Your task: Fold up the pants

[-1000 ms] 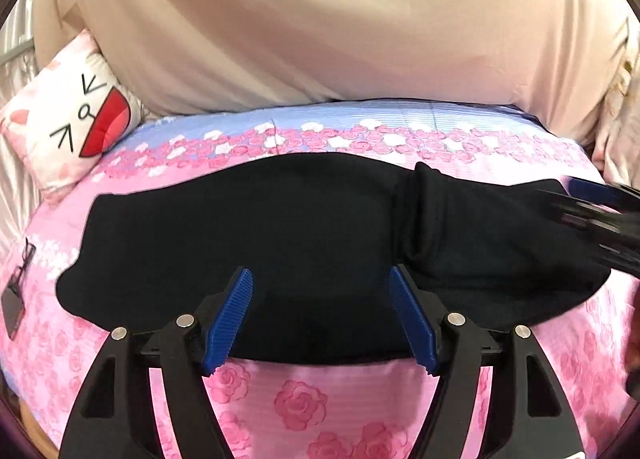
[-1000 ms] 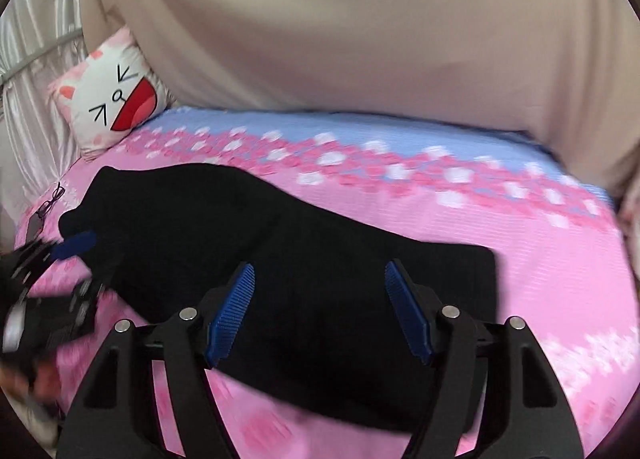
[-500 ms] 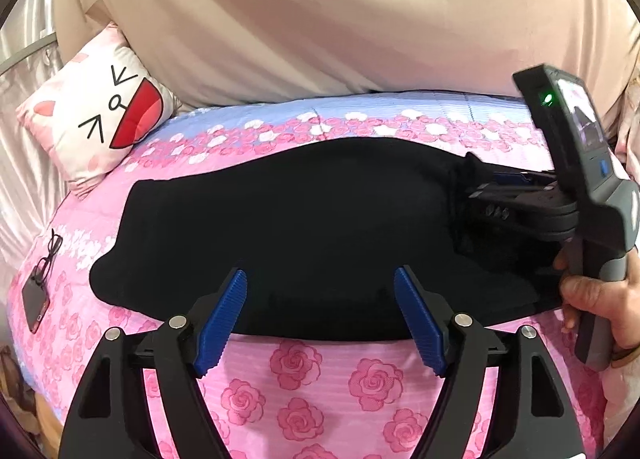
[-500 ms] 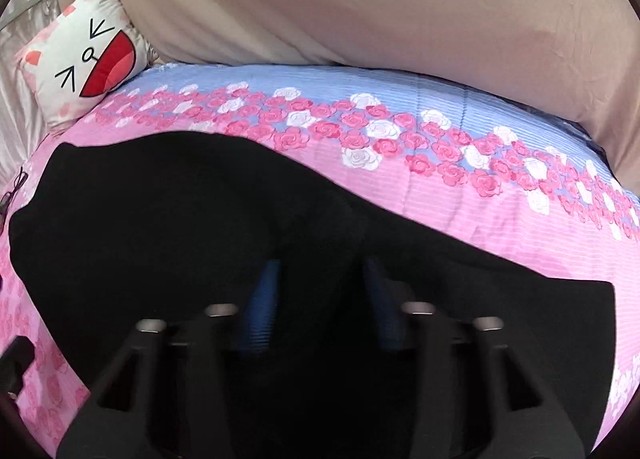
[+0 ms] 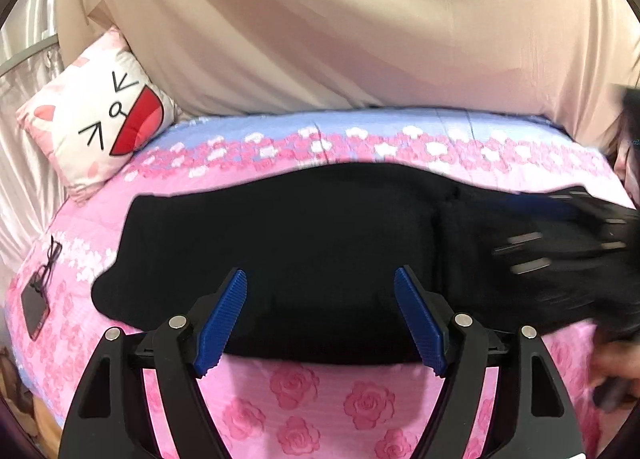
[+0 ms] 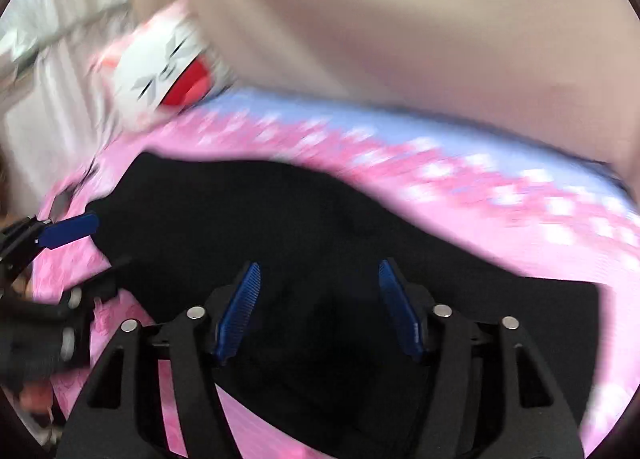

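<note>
Black pants [image 5: 280, 243] lie flat across the pink rose bedspread [image 5: 320, 391], their right end doubled over in a thicker layer. My left gripper [image 5: 320, 275] is open above the near edge of the pants, its blue pads apart with nothing pinched. In the right wrist view, which is motion-blurred, my right gripper [image 6: 319, 265] hovers over the pants [image 6: 280, 227]; its jaws are opening, and cloth shows behind them but is not gripped. The right gripper [image 5: 560, 243] also appears as a blur over the pants' right end. The left gripper [image 6: 68, 231] shows at the left edge.
A cartoon-face pillow [image 5: 100, 127] leans at the back left. Beige cloth [image 5: 320, 19] hangs behind the bed. A dark flat device with a cord [image 5: 36, 307] lies on the bedspread's left side. A person's hand [image 5: 616, 371] is at the right edge.
The right gripper was closed down into the pants half a second ago; its pads now stand apart and it is sweeping sideways in a blur. The left gripper has drifted slightly and stays open.
</note>
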{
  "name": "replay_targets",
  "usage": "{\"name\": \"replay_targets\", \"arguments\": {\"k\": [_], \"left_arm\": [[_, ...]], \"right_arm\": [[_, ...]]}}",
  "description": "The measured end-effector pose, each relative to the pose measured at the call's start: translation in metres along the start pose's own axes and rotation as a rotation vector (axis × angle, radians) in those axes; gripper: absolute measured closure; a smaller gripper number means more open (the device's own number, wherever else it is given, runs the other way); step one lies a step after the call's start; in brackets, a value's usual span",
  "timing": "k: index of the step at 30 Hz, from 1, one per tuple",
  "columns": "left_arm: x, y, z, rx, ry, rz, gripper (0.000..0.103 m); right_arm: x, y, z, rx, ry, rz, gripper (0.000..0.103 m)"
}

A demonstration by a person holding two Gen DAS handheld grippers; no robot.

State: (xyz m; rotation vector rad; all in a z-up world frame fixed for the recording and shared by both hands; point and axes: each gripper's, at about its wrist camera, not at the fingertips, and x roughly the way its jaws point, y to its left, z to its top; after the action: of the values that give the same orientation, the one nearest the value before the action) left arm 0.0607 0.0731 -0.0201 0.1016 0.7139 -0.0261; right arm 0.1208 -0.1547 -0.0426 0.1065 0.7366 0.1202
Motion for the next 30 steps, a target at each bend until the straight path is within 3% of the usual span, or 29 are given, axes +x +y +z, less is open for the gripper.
{"name": "replay_targets", "arguments": {"k": [3, 6, 8, 10, 11, 12, 13, 14, 15, 17, 19, 21, 23, 26, 28, 29, 30], "left_arm": [[0.002, -0.008, 0.022, -0.014, -0.031, -0.037, 0.029], [0.015, -0.036, 0.046, -0.015, -0.044, -0.133, 0.022], [0.042, -0.066, 0.058, 0.002, -0.006, -0.165, 0.021], [0.083, -0.098, 0.057, 0.061, 0.093, -0.129, 0.021], [0.101, -0.111, 0.053, 0.095, 0.132, -0.106, 0.021], [0.117, -0.12, 0.047, 0.118, 0.164, -0.087, 0.02], [0.125, -0.122, 0.043, 0.123, 0.182, -0.073, 0.019], [0.125, -0.12, 0.041, 0.106, 0.167, -0.076, 0.019], [0.122, -0.117, 0.041, 0.09, 0.155, -0.086, 0.019], [0.111, -0.106, 0.047, 0.059, 0.138, -0.091, 0.019], [0.092, -0.091, 0.053, 0.016, 0.073, -0.082, 0.02], [0.074, -0.074, 0.057, -0.008, 0.028, -0.047, 0.02], [0.057, -0.047, 0.055, -0.035, -0.002, 0.0, 0.019], [0.049, -0.002, 0.042, -0.066, 0.009, 0.082, 0.017], [0.048, 0.023, 0.031, -0.095, 0.03, 0.158, 0.017], [0.047, 0.034, 0.026, -0.112, 0.032, 0.176, 0.017], [0.043, 0.045, 0.022, -0.13, 0.032, 0.187, 0.017]], "right_arm": [[-0.042, -0.063, 0.001, 0.118, -0.045, -0.18, 0.067], [-0.055, -0.113, 0.0, 0.215, -0.022, -0.215, 0.071], [-0.04, -0.131, -0.004, 0.234, 0.025, -0.198, 0.071], [-0.006, -0.153, -0.014, 0.219, 0.145, -0.263, 0.073], [0.008, -0.17, -0.023, 0.235, 0.191, -0.346, 0.071], [0.006, -0.187, -0.03, 0.302, 0.186, -0.38, 0.07], [-0.004, -0.195, -0.033, 0.372, 0.15, -0.337, 0.07], [-0.02, -0.198, -0.036, 0.449, 0.094, -0.279, 0.07], [-0.033, -0.191, -0.034, 0.446, 0.052, -0.237, 0.07], [-0.039, -0.162, -0.026, 0.339, 0.043, -0.172, 0.07], [-0.028, -0.139, -0.027, 0.225, 0.091, -0.121, 0.07], [0.005, -0.151, -0.044, 0.186, 0.194, -0.224, 0.073], [-0.012, -0.169, -0.045, 0.364, 0.134, -0.145, 0.073], [-0.044, -0.144, -0.027, 0.322, 0.014, -0.119, 0.07], [-0.012, -0.126, -0.022, 0.239, 0.11, -0.098, 0.069], [0.012, -0.123, -0.026, 0.226, 0.199, -0.153, 0.069], [0.019, -0.118, -0.029, 0.222, 0.222, -0.192, 0.068]]}}
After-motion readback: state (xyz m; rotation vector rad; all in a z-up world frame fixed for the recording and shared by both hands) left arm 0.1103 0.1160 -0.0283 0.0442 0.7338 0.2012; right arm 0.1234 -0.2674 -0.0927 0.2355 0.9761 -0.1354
